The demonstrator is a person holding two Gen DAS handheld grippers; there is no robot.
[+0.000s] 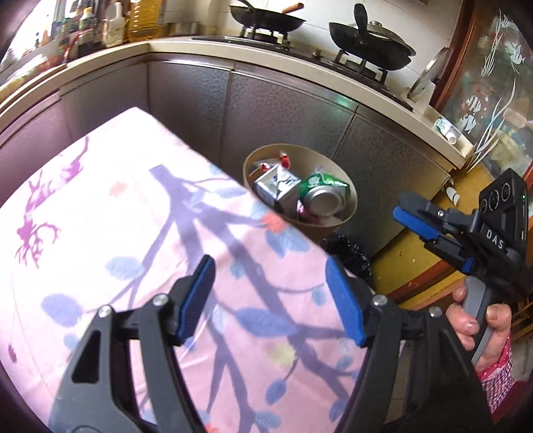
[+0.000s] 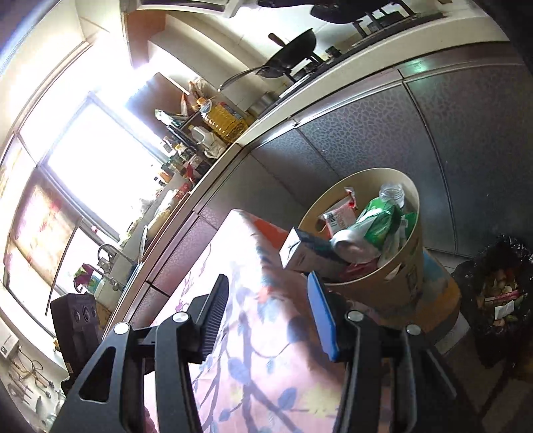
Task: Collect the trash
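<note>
A tan round bin (image 1: 299, 154) (image 2: 383, 289) stands on the floor just past the table's corner. It holds a silver carton (image 1: 276, 186) (image 2: 306, 253), a crushed green can (image 1: 321, 196) (image 2: 349, 244), a green packet (image 2: 379, 219), a clear bottle (image 2: 393, 193) and wrappers. My left gripper (image 1: 270, 266) hangs open over the pink flowered tablecloth (image 1: 116, 216) (image 2: 266, 349), nothing between its pads. My right gripper (image 2: 266, 279) is open and empty too, short of the bin. In the left wrist view the right gripper (image 1: 401, 205) shows at the right, held in a hand (image 1: 479, 319).
Grey cabinet doors (image 1: 283, 113) run behind the bin under a counter with two woks (image 1: 266, 16) (image 1: 369, 43) on a stove. A black bag of refuse (image 2: 499, 286) (image 1: 346, 253) sits on the floor right of the bin. Bottles (image 2: 226, 120) crowd the counter by the window.
</note>
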